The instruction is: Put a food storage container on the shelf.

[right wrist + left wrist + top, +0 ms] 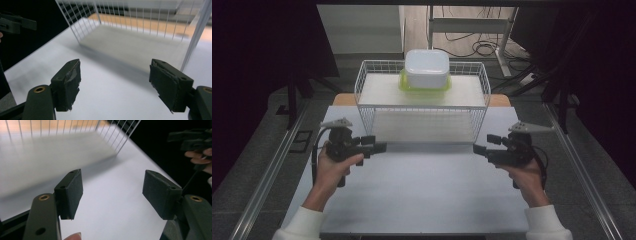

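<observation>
Both grippers hover low over the white worktop (422, 190), jaws spread and empty: the left gripper (381, 147) near its left edge, the right gripper (477, 148) near its right. The white lidded plastic box (427, 68) sits on the white wire rack (422, 107) at the back edge. This looks like a pause between steps; the next move probably calls for reaching up to the box.

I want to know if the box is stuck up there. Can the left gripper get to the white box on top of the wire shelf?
Probably yes. The white box sits on top of the wire shelf, uncovered from above. The left gripper is open, holds nothing, and is low by the shelf's front, so it would need to rise up and over.
</observation>
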Demonstrator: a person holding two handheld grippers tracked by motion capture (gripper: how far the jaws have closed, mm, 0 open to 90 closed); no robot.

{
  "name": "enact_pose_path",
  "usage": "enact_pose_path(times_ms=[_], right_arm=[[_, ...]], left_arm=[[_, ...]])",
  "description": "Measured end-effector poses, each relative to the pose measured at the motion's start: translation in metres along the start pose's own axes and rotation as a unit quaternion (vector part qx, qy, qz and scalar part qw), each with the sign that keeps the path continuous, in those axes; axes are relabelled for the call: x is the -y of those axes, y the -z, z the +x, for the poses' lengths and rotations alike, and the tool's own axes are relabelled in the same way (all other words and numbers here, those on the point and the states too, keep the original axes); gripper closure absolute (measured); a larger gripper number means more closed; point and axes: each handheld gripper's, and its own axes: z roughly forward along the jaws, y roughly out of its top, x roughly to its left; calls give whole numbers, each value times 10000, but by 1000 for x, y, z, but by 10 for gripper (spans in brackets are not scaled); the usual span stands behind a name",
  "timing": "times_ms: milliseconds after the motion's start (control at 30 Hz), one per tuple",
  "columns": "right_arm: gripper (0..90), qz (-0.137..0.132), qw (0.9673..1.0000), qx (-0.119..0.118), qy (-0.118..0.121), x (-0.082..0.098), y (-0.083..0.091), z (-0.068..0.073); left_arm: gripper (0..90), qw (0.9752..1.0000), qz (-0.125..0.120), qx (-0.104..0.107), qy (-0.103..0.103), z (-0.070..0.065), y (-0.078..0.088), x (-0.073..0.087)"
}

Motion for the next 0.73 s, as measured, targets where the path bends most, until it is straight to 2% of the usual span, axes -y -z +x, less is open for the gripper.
enact_pose_path(times_ms=[67, 100, 133, 200, 233, 300, 400, 533, 667, 733], right_arm=[[251, 152, 9999, -19, -76, 19, -4, -2], [251, 200, 9997, -15, -107, 25, -5, -2], [251, 296, 9995, -10, -140, 34, -8, -3], [250, 387, 9992, -1, -125, 41, -10, -5], [244, 569, 9983, -1, -151, 55, -15, -7], [240, 706, 9973, -5, -182, 62, -19, -8], [239, 744, 9968, -16, -275, 68, -23, -11], [241, 710, 9968, 7, -360, 70, -24, -14], [249, 449, 9981, -24, -411, 69, -22, -15], [248, 440, 9983, 15, -389, 69, -21, -16]], left_arm=[[319, 9996, 257, -143, 23, 6, -9, 13], [315, 9985, 450, -297, -9, 8, -15, 21], [317, 9982, 504, -331, 4, 9, -18, 26], [318, 9979, 565, -307, 66, 12, -21, 32], [318, 9975, 614, -337, 98, 14, -24, 36], [320, 9976, 572, -371, 146, 16, -24, 37], [323, 9978, 503, -400, 155, 18, -22, 37], [319, 9971, 577, -483, 109, 18, -24, 39], [311, 9974, 557, -435, 106, 17, -27, 38], [306, 9974, 565, -431, 84, 18, -28, 38]])
